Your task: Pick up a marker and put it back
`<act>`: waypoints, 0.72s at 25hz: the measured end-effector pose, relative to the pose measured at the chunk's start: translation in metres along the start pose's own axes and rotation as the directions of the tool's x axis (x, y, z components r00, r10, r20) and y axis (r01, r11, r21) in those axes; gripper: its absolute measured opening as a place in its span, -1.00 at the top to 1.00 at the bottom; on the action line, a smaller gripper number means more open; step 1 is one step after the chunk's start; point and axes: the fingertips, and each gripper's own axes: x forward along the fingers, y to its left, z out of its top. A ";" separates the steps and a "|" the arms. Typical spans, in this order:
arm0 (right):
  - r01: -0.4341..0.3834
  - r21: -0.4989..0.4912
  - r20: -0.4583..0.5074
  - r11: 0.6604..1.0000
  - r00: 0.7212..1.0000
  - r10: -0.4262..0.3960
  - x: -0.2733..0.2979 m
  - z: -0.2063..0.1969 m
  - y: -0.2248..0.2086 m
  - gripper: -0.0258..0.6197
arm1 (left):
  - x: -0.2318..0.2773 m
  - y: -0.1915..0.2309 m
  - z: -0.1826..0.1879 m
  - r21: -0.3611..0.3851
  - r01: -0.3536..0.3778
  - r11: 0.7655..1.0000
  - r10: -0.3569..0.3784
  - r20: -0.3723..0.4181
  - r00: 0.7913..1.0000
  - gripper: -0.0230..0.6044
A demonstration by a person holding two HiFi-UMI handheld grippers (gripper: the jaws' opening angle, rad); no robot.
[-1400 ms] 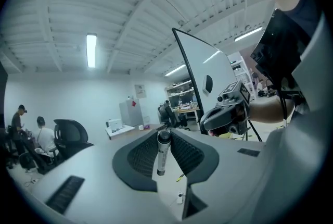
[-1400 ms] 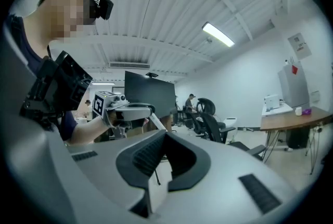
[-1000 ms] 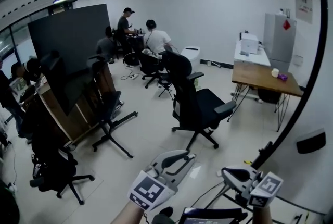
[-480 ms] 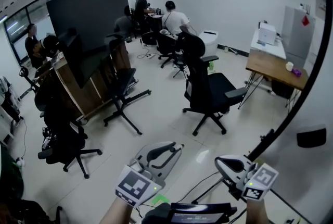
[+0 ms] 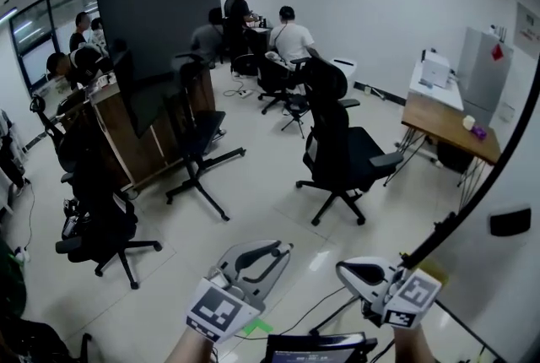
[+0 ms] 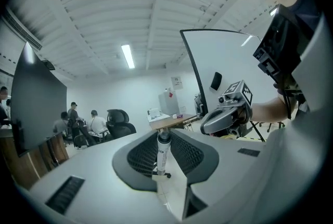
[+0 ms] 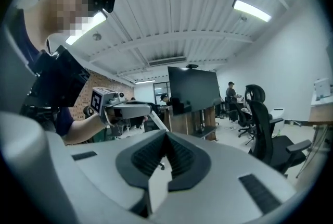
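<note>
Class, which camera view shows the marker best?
The left gripper view: the marker stands upright, clamped in the jaws of the left gripper. The head view shows that gripper from behind, with no marker visible. In the right gripper view the marker cannot be made out.

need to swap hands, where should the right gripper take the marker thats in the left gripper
Probably the grey capped end. It is the only part of the marker that looks clear of the left gripper's pads, which clamp the barrel from both sides. Open the right gripper, which is shut and empty, bring it in from ahead of the left jaw tips and pinch across the cap.
</note>
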 end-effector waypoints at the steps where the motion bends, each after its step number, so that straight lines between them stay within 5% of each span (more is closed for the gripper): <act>1: -0.003 -0.002 -0.006 1.000 1.000 0.003 0.004 0.002 0.008 0.88 | -0.007 0.002 -0.001 0.001 0.000 1.000 0.000 0.007 1.000 0.72; 18: 0.112 -0.011 -0.006 0.994 0.994 -0.112 -0.014 -0.001 0.093 0.88 | -0.074 -0.037 0.001 -0.041 0.126 0.991 -0.123 0.063 0.990 0.72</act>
